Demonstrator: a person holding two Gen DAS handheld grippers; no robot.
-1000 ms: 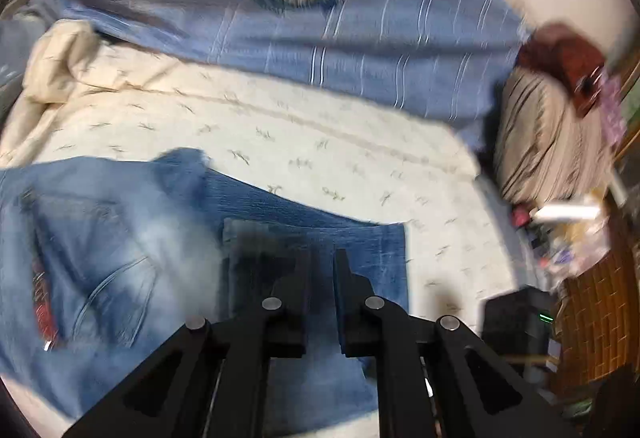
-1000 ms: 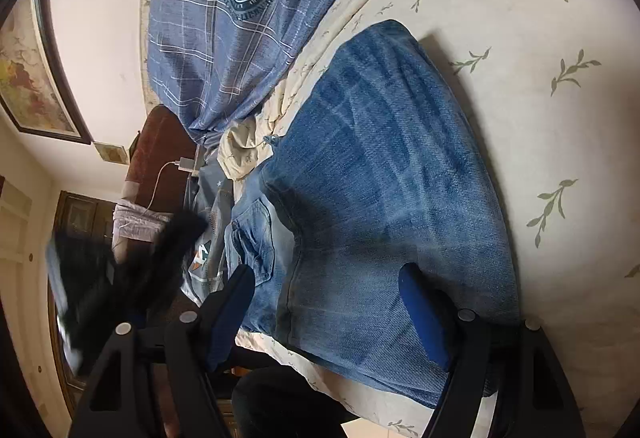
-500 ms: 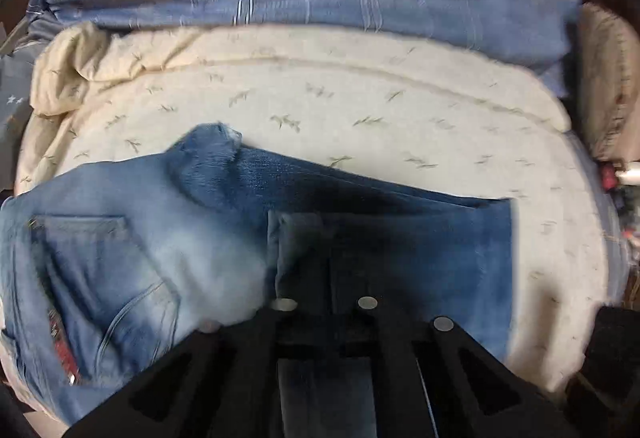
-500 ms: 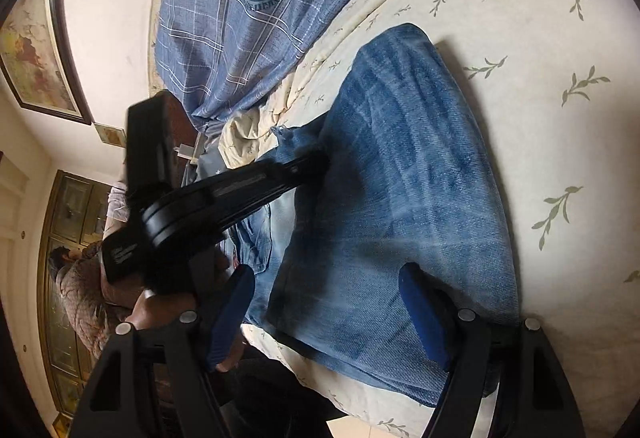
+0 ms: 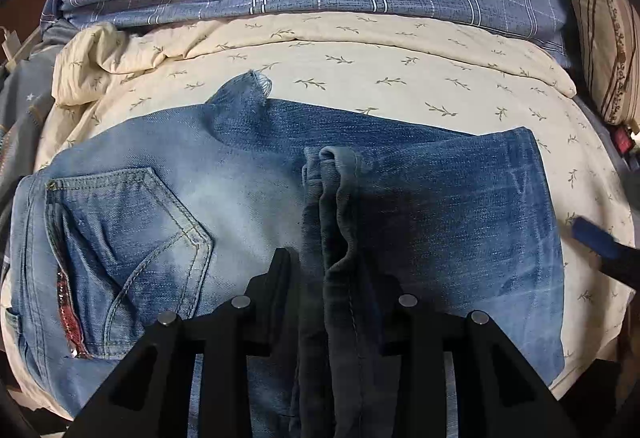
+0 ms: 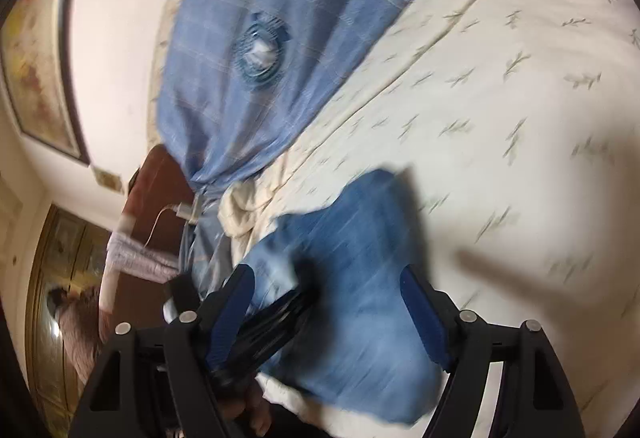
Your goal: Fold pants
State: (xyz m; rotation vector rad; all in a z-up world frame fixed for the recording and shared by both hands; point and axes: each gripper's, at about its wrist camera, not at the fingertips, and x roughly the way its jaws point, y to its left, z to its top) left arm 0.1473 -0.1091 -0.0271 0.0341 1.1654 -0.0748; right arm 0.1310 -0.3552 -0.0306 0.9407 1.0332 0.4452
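The left gripper (image 5: 326,270) has just been opening around the jeans' (image 5: 460,206) leg cuffs (image 5: 332,162) to lay them down, while the right gripper (image 6: 328,312) hangs open, empty.

The right wrist view is smeared with motion blur: the jeans (image 6: 352,278) show no seams. In the left wrist view, the jeans' near edge is cut off behind the left gripper (image 5: 324,278), whose fingertips sit in shadow.
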